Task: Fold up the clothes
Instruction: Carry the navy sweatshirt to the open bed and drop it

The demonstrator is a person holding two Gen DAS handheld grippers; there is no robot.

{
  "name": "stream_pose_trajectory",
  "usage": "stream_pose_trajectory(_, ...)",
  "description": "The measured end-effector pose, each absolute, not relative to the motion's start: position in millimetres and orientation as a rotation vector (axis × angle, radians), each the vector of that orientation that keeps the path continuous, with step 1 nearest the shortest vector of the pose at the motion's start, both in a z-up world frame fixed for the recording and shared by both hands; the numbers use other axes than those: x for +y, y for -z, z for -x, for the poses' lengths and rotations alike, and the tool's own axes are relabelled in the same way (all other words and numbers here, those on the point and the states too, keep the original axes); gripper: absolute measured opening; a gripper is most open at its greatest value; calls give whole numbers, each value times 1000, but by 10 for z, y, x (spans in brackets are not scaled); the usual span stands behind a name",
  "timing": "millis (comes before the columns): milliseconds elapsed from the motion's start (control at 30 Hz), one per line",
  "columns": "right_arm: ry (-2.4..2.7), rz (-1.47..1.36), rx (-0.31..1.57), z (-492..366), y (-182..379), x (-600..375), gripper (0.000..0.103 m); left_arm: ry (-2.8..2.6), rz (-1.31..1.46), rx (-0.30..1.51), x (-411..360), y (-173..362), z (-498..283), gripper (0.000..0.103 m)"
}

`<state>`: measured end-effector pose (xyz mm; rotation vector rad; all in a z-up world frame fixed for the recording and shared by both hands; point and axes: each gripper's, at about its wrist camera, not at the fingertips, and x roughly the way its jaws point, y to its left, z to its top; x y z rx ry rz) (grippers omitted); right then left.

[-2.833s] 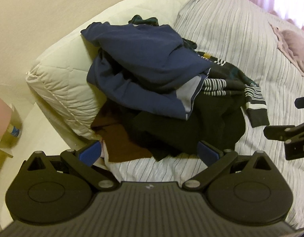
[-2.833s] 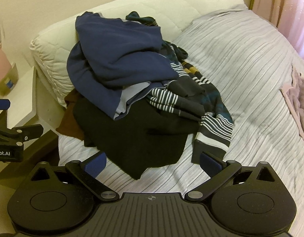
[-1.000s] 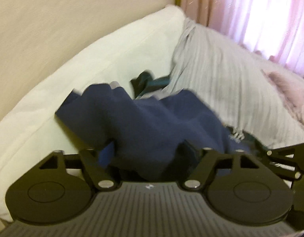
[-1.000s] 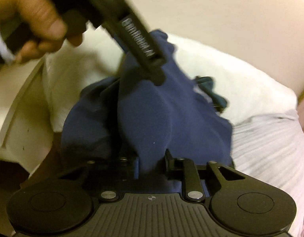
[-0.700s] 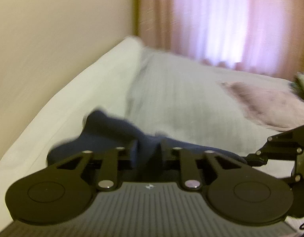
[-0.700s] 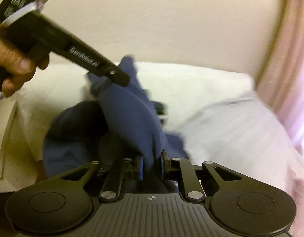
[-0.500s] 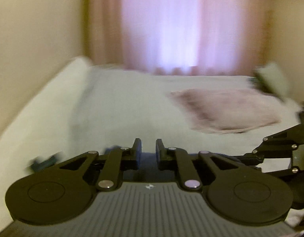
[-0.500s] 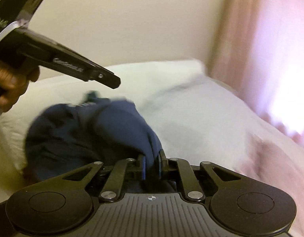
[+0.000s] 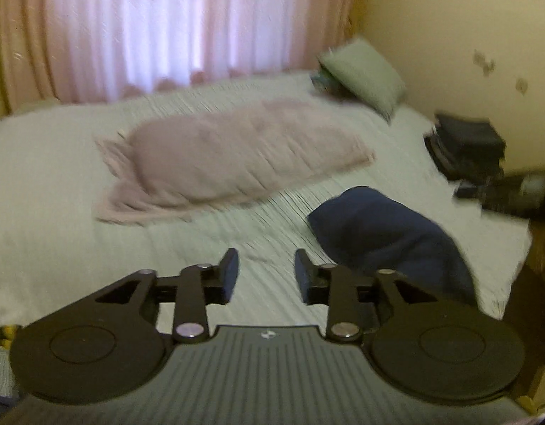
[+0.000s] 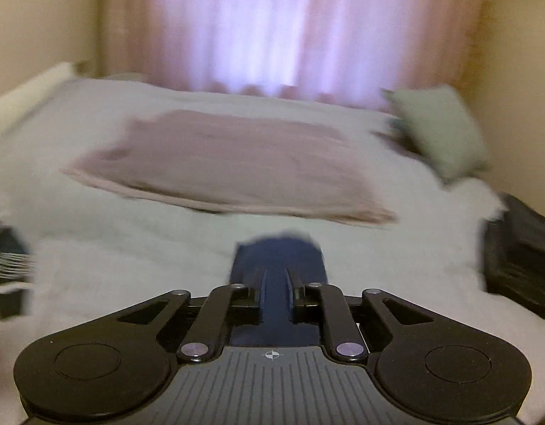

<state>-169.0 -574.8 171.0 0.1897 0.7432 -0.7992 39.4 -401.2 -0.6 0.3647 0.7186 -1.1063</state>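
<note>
Bed (image 9: 60,191) fills both views, ribbed pale striped sheet, blurred; pink pleated curtain (image 9: 166,24) behind. Flat fuzzy pink blanket (image 9: 233,156) mid-bed, soft grey-green pillow (image 9: 364,74) at far corner. Navy garment (image 9: 389,237), soft rumpled lump, lies on the sheet right of the left gripper (image 9: 266,273), whose jaws are spread with nothing between. Right gripper (image 10: 276,295) clenched on navy cloth. Only left view shows the dark folded stack (image 9: 467,145) clearly; only right view shows striped fabric (image 10: 6,265) at left edge.
</note>
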Motion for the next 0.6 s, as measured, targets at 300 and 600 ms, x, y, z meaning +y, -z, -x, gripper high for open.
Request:
stream_pose_trajectory(300, 791, -315, 874, 2724, -1209, -5901, 89, 1226, -580, 843, -4880, 747, 312, 64)
stream_pose_trajectory(600, 708, -182, 1133, 2665, -517, -5471, 89, 1477, -938, 576, -5275, 1396, 767, 71)
